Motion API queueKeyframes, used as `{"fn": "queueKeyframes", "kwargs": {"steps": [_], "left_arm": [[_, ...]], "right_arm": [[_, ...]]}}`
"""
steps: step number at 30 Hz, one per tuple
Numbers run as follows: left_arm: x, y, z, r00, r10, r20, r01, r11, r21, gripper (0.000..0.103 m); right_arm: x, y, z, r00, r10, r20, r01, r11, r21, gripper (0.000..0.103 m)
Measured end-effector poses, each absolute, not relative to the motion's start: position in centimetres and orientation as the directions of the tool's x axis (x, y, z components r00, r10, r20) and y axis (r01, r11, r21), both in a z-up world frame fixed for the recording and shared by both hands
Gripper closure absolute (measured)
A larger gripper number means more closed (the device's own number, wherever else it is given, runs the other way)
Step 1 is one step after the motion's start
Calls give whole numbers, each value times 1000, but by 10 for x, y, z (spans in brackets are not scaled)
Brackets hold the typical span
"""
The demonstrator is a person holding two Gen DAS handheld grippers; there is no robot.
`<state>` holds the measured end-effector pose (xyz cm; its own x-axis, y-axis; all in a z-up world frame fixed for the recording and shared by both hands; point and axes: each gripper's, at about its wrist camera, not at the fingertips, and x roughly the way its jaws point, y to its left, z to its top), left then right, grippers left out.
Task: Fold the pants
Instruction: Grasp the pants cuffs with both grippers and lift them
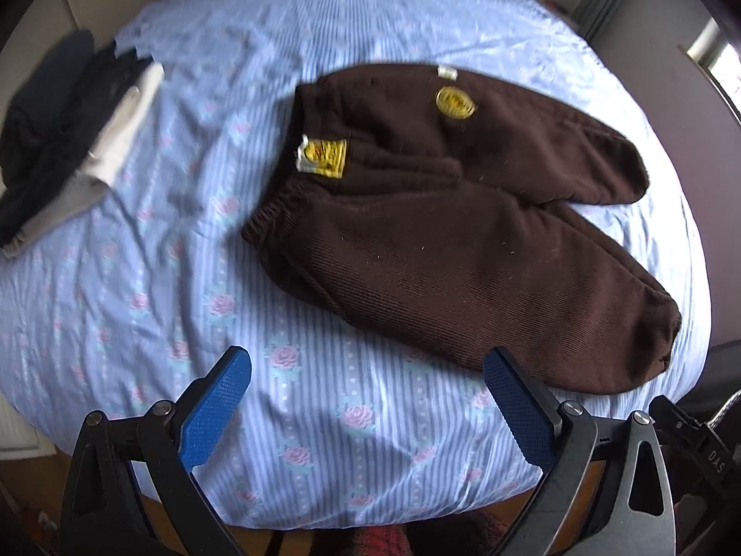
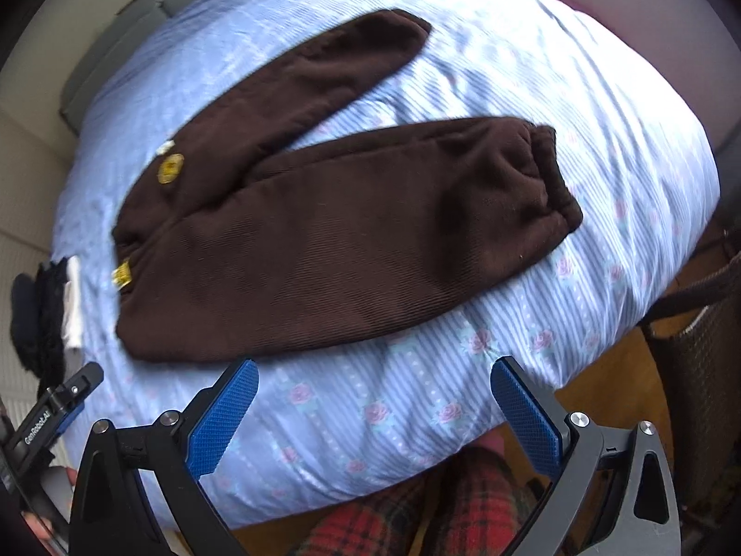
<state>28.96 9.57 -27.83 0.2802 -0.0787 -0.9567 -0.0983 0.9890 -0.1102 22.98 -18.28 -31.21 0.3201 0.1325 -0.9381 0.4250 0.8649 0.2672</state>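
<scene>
Dark brown pants (image 1: 440, 227) lie spread flat on a bed with a blue striped floral sheet (image 1: 194, 278), waistband to the left, both legs splayed to the right. A yellow tag (image 1: 324, 157) sits at the waistband and a round yellow patch (image 1: 456, 102) on the far leg. The pants also show in the right wrist view (image 2: 324, 241), with the cuffed leg ends at the right. My left gripper (image 1: 368, 370) is open and empty above the sheet, near the closer leg's end. My right gripper (image 2: 375, 380) is open and empty, just in front of the closer leg.
A pile of dark and white clothes (image 1: 69, 129) lies at the bed's left edge, also in the right wrist view (image 2: 51, 315). The sheet (image 2: 602, 139) ends at the bed's near edge. A dark wicker basket (image 2: 694, 370) stands on the floor to the right. Red plaid fabric (image 2: 417, 509) shows below.
</scene>
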Motion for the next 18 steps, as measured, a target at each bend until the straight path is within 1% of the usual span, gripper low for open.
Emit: {"fn": "queueKeyframes", "kwargs": {"steps": [7, 10, 13, 15, 16, 18], "left_arm": [[328, 93, -335, 189, -118, -975, -171, 974, -151, 1], [339, 100, -357, 142, -151, -978, -242, 953, -183, 3], [346, 105, -376, 105, -207, -973, -309, 923, -229, 11], [349, 96, -378, 109, -191, -976, -268, 939, -214, 17], [351, 90, -376, 112, -188, -976, -245, 946, -211, 23], [353, 86, -370, 121, -178, -977, -239, 950, -203, 33]], "right_arm": [[252, -210, -364, 260, 141, -955, 534, 803, 264, 3], [262, -220, -387, 219, 163, -962, 561, 786, 261, 9], [266, -238, -406, 185, 169, -968, 627, 738, 249, 14], [269, -249, -410, 185, 155, -970, 657, 715, 240, 16], [271, -252, -410, 189, 153, -970, 653, 718, 240, 18], [278, -259, -409, 203, 170, -964, 645, 718, 263, 35]]}}
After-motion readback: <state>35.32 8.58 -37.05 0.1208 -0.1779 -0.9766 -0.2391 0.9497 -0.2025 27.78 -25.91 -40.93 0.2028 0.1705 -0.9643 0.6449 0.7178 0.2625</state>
